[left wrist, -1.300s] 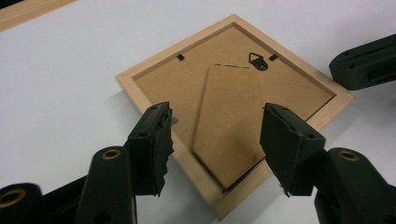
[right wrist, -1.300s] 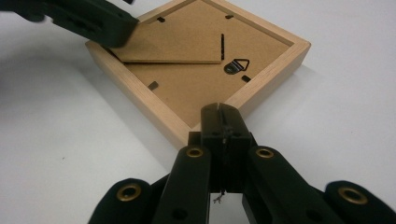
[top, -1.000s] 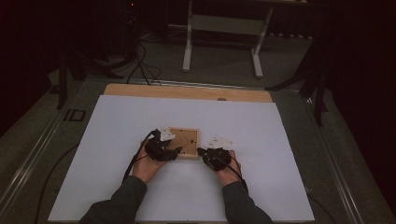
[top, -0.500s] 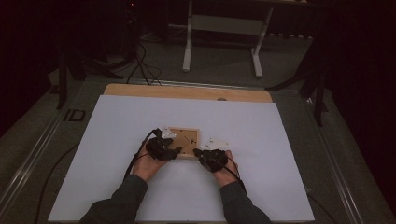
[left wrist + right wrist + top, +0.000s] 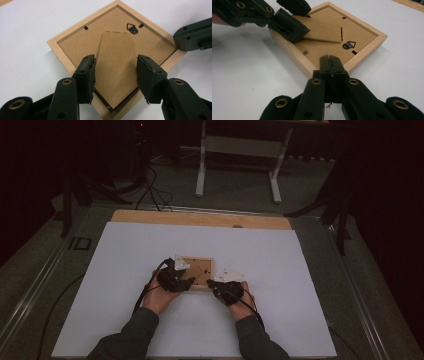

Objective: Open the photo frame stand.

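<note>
Picture frame (image 5: pixel 197 272), lying face down on the white table (image 5: pixel 300 285), is pinned at its near corner by the tightly closed right gripper (image 5: pixel 331 65). The hinged easel stand (image 5: pixel 115 67) on its back is straddled by the left gripper (image 5: pixel 115 72), whose jaws have just been closing and now sit at its edges. The stand should be gripped evenly by both edges and raised slowly about its hinge, with the corner kept pressed down.
</note>
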